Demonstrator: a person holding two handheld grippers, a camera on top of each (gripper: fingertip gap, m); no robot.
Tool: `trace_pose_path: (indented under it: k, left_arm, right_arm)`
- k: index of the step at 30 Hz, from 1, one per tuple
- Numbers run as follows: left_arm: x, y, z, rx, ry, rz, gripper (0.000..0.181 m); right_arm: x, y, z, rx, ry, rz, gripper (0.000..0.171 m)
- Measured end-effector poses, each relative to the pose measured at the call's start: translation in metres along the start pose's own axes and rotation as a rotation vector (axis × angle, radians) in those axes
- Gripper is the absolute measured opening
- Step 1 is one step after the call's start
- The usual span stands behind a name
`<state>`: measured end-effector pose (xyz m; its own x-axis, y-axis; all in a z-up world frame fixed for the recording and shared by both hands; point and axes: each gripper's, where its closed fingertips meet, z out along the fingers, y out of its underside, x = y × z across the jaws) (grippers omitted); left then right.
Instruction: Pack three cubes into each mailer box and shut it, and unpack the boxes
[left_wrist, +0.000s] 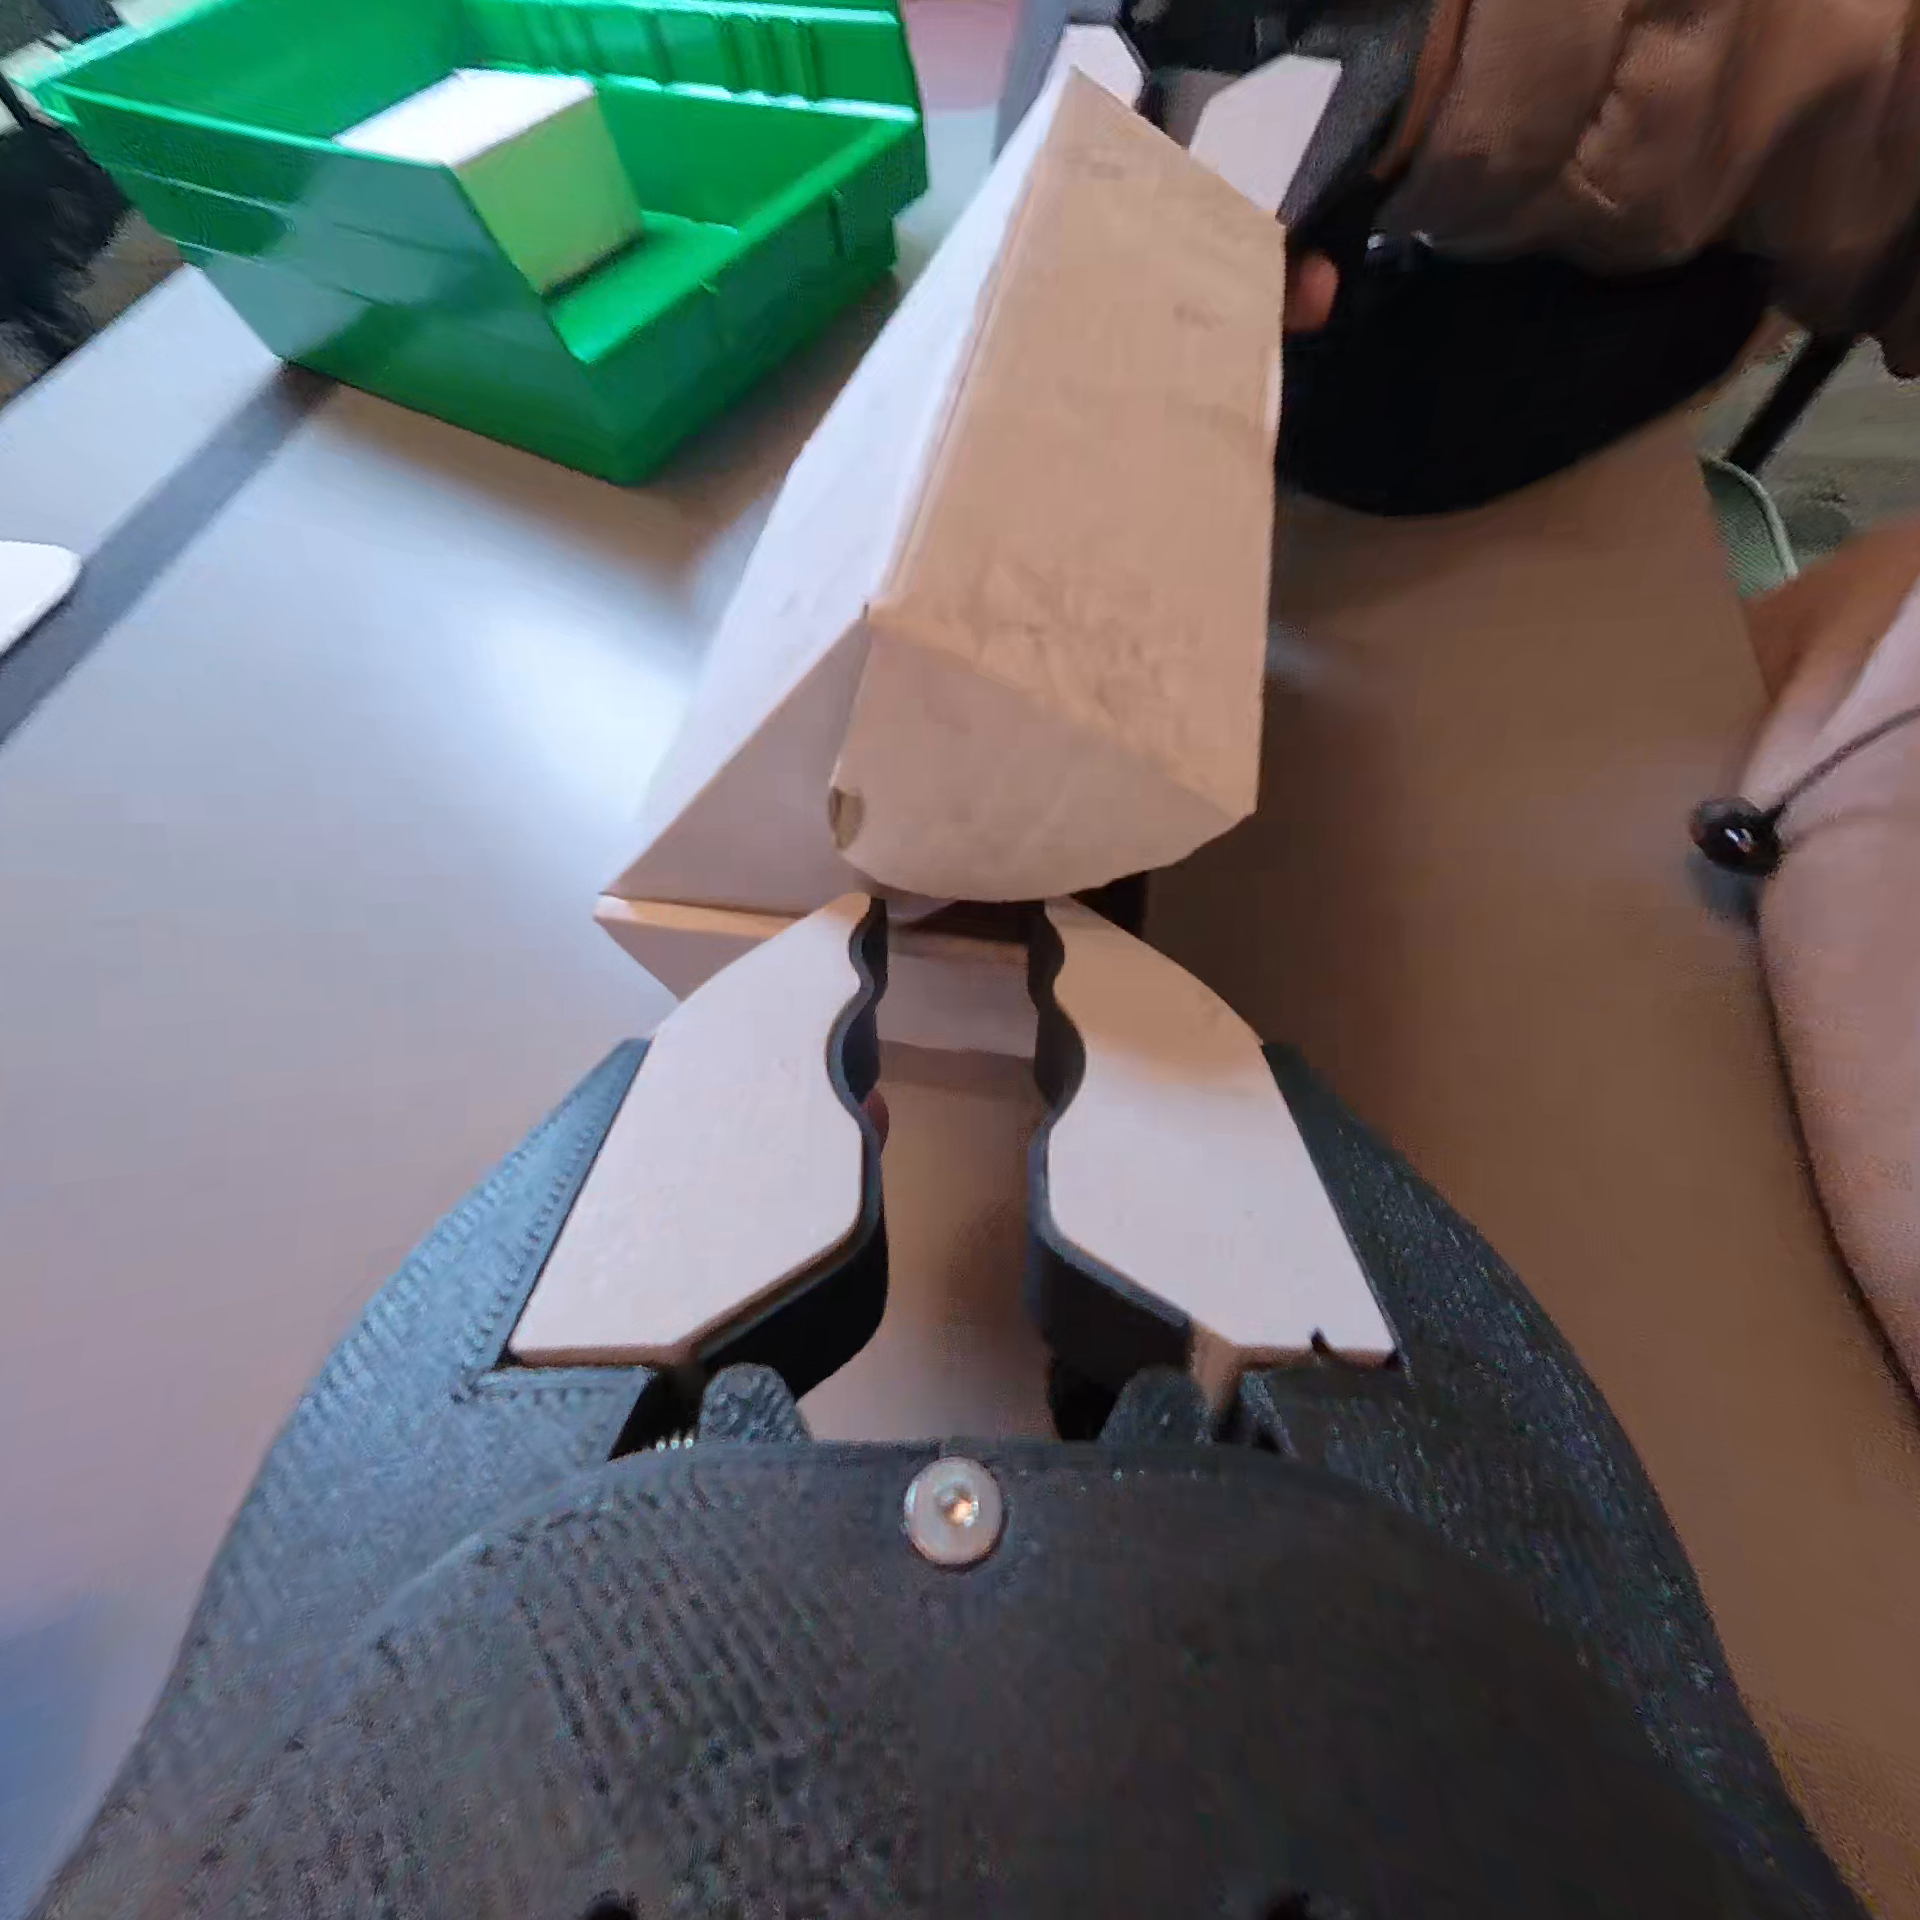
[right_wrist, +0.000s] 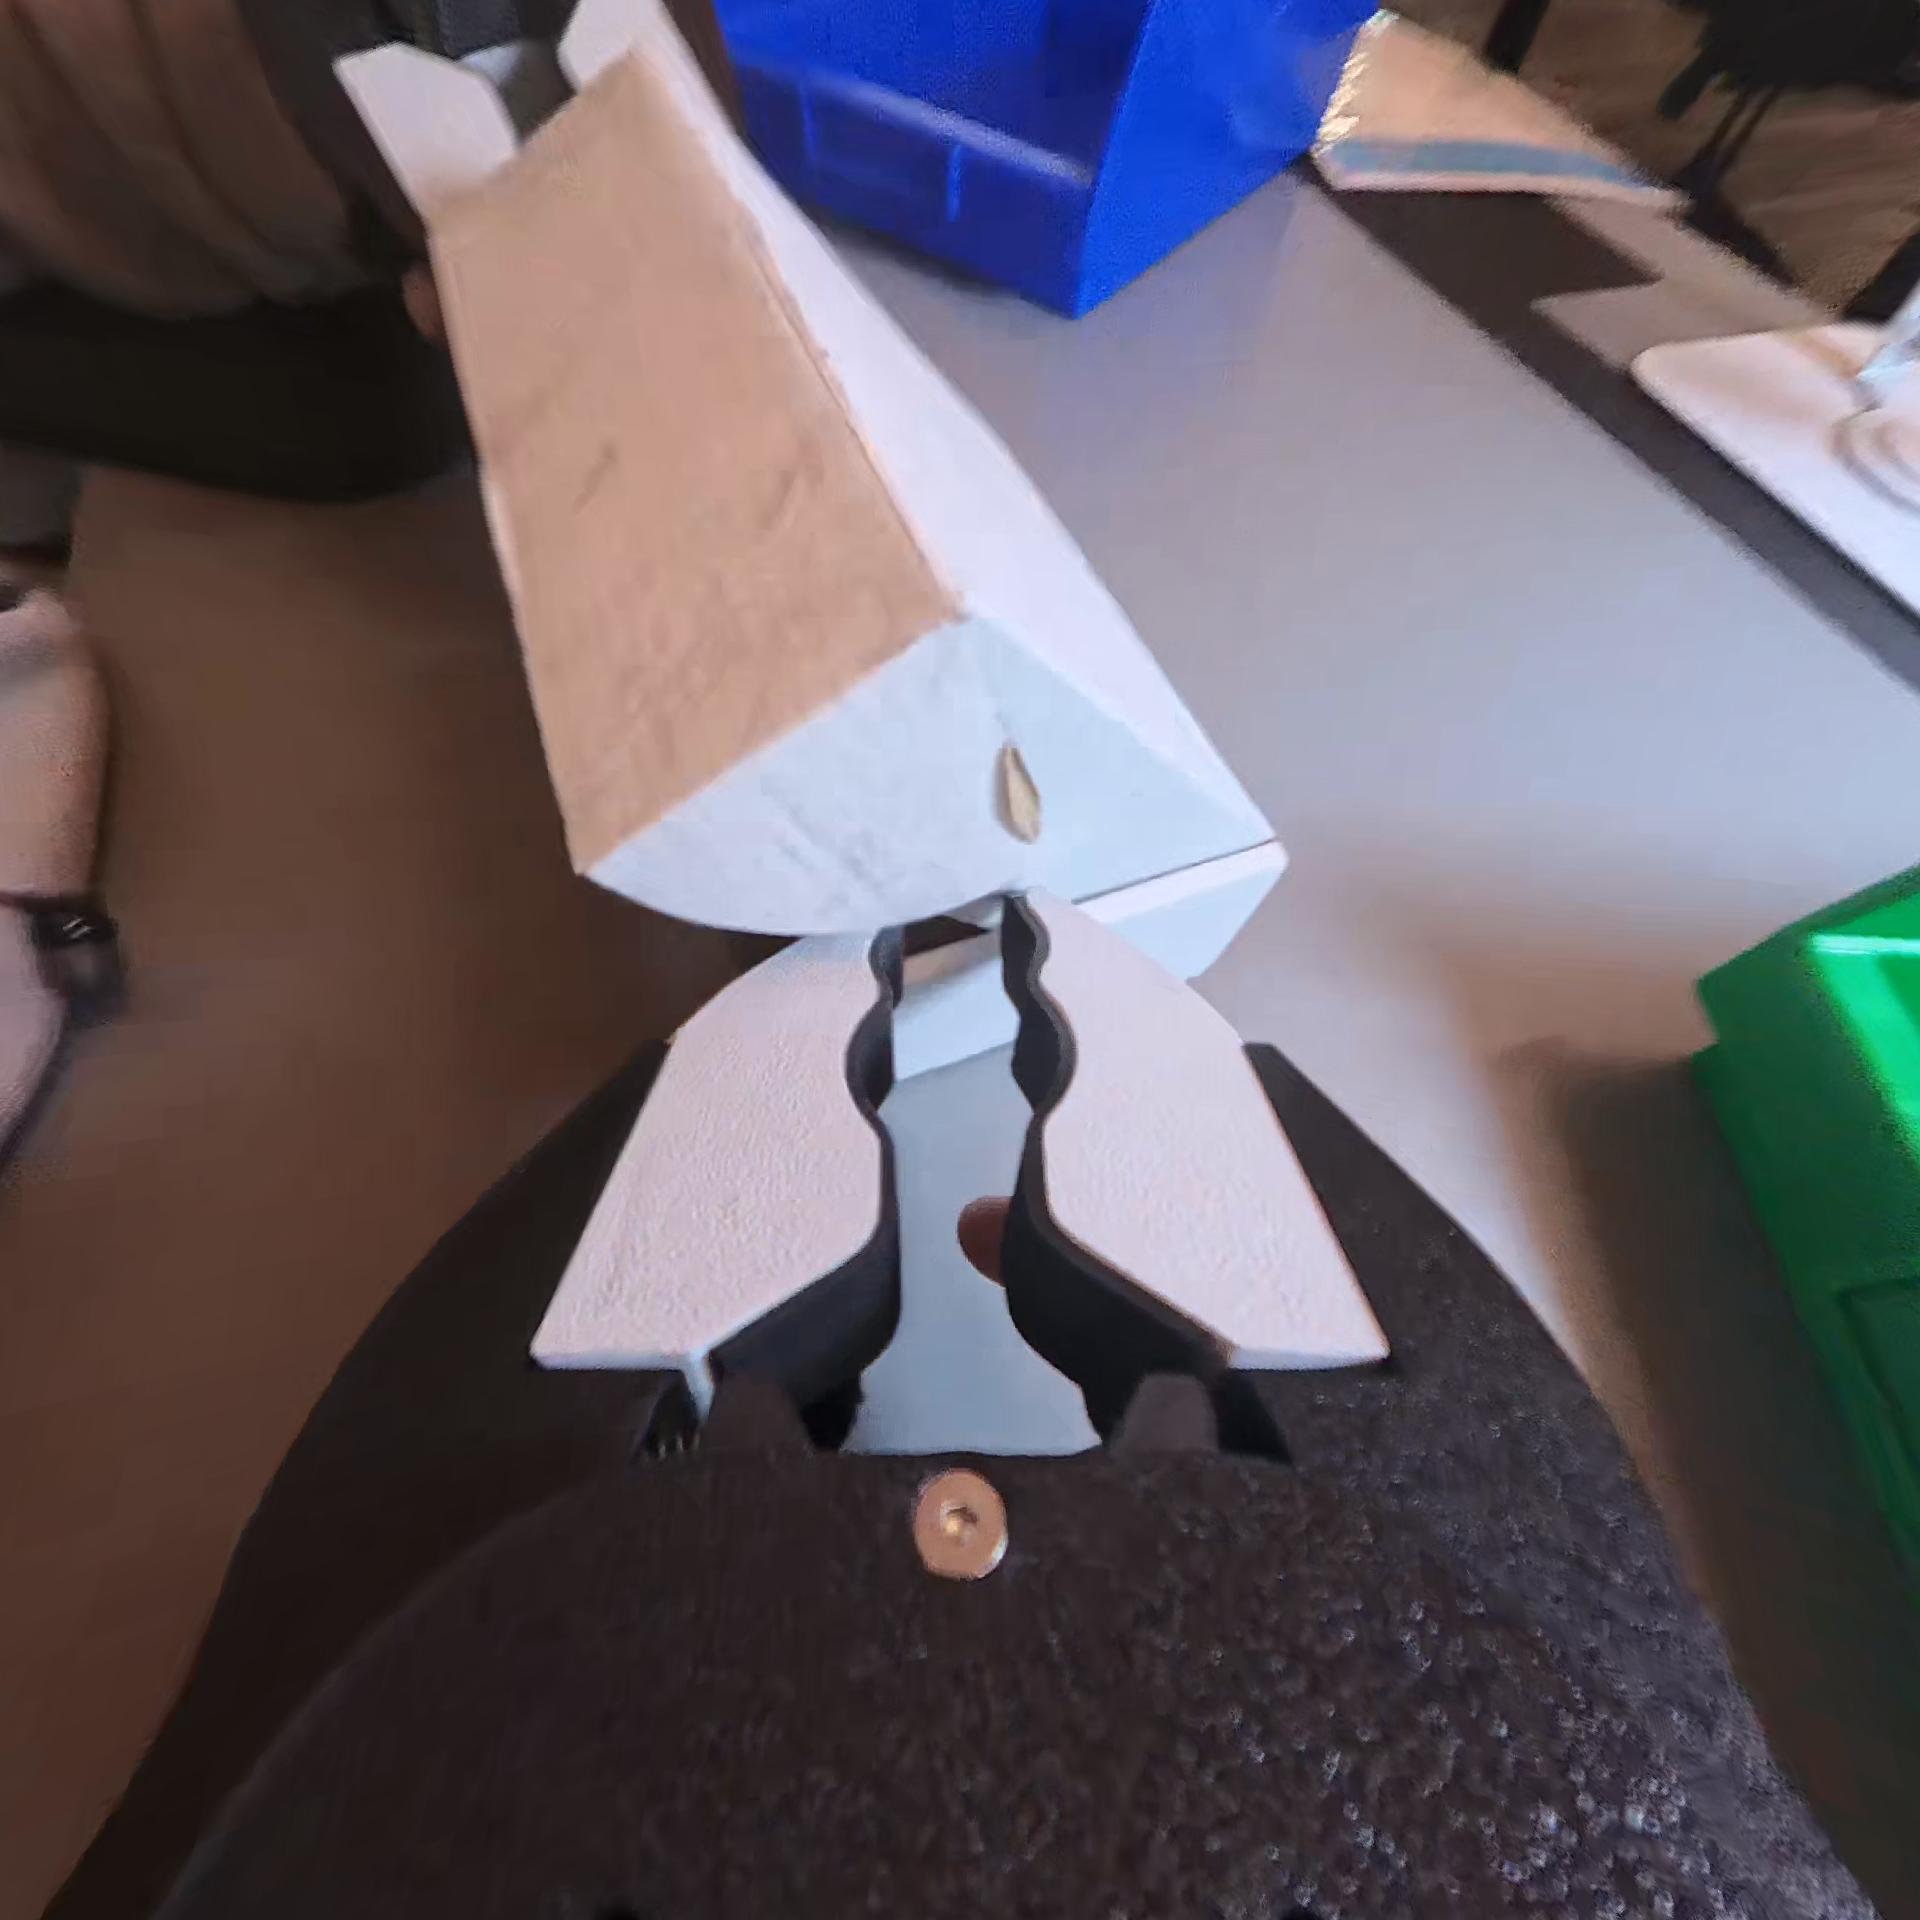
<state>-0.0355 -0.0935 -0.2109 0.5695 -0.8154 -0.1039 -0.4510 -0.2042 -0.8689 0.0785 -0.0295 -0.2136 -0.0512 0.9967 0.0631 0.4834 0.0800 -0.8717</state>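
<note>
Mailer box (left_wrist: 997, 582) sits on the grey table (left_wrist: 312, 831), lid tipped partway up. Left gripper (left_wrist: 961, 920) and right gripper (right_wrist: 951, 920) each sit at one end of it, fingers a bit apart around the end flap; can't tell if they're actually pinching. Green bin (left_wrist: 644, 343) behind holds one cube (left_wrist: 520, 177), blue bin (right_wrist: 1018, 145) farther off.

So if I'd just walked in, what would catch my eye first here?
Probably the white mailer box, its lid half-raised between the two grippers, the left gripper and right gripper each at one end. Next, the bright green bin behind it holding a pale cube, and a blue bin farther along the grey table.
</note>
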Motion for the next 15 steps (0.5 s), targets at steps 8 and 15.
trace_pose_path:
  k: [8, 15]
  left_arm:
    - [-0.008, -0.009, -0.043, 0.014, 0.004, 0.075, 0.053]
    - [0.018, -0.037, -0.015, -0.053, 0.025, 0.302, 0.074]
  right_arm:
    - [-0.002, -0.002, -0.045, -0.051, -0.078, -0.097, 0.053]
    - [-0.026, -0.050, -0.034, -0.048, -0.057, -0.363, 0.066]
